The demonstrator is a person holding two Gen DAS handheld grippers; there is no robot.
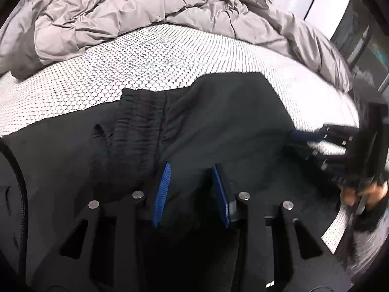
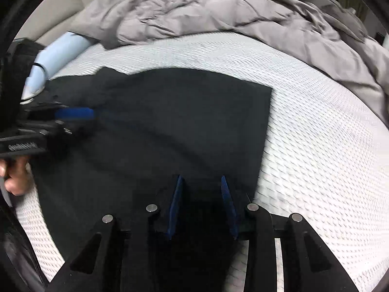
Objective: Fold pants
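Black pants (image 1: 218, 126) lie on a white mattress cover (image 1: 121, 73) with a honeycomb weave, and fill the lower half of the left wrist view; their ribbed elastic waistband (image 1: 138, 121) sits just left of centre, with flat dark cloth spreading to the right of it up to a straight edge. The left gripper (image 1: 190, 168) points down at this cloth from the bottom of the frame, its blue-padded fingers (image 1: 161, 192) parted with a fold of black fabric rising between them; whether the pads press on that fabric cannot be told. At the right edge of the same view the right gripper (image 1: 301, 137) reaches in, blurred, and a hand (image 1: 362, 192) grips its handle below. In the right wrist view the pants (image 2: 170, 126) form a broad dark slab across the centre, with a squared corner at upper right, and the right gripper (image 2: 201, 180) stands over their near edge at bottom centre, its blue pads apart with black cloth between them; a firm grip cannot be confirmed there either. The left gripper (image 2: 75, 114) shows at the left edge, above a hand (image 2: 17, 175). A rumpled grey duvet (image 2: 218, 12) is heaped along the top of both views, and a pale blue roll (image 2: 58, 56) lies at upper left.
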